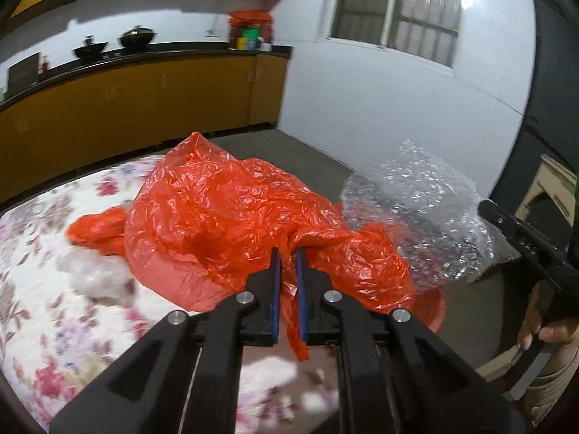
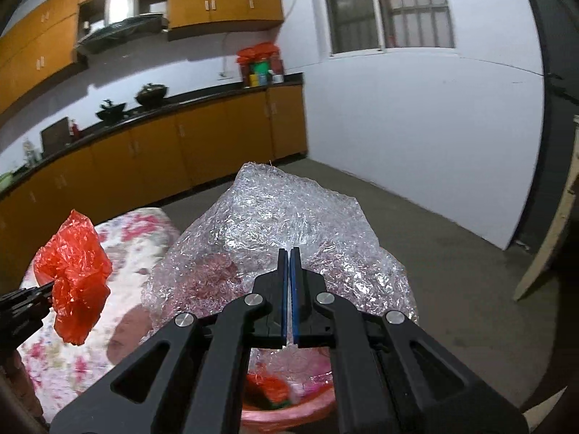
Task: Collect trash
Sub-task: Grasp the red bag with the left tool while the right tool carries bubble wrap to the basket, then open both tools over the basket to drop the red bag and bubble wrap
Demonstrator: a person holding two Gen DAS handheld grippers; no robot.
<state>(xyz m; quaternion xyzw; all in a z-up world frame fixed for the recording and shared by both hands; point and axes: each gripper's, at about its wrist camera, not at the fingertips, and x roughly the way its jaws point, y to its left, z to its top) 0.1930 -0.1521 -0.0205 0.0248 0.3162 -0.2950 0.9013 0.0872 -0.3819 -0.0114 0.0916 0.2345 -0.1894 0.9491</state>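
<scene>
Bare grey floor [image 2: 416,224] beyond — bubble wrap [image 2: 289,224] and red bag [image 1: 231,217] crowding the pink basin [image 2: 289,414].

Orange cabinets [image 2: 202,144], white wall [image 2: 416,126], barred window [image 2: 387,7].

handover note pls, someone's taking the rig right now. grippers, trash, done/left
Left gripper: shut on the crumpled red plastic bag, held up over the floral-cloth table.
Right gripper: shut on the clear bubble wrap sheet, held above the pink plastic basin beside the table.
Done: both pieces picked up; the basin already holds some red scraps.
Left: drop the bubble wrap into the basin, then the red bag. A pale crumpled piece on the table looks like trash too, but it is blurred.
</scene>
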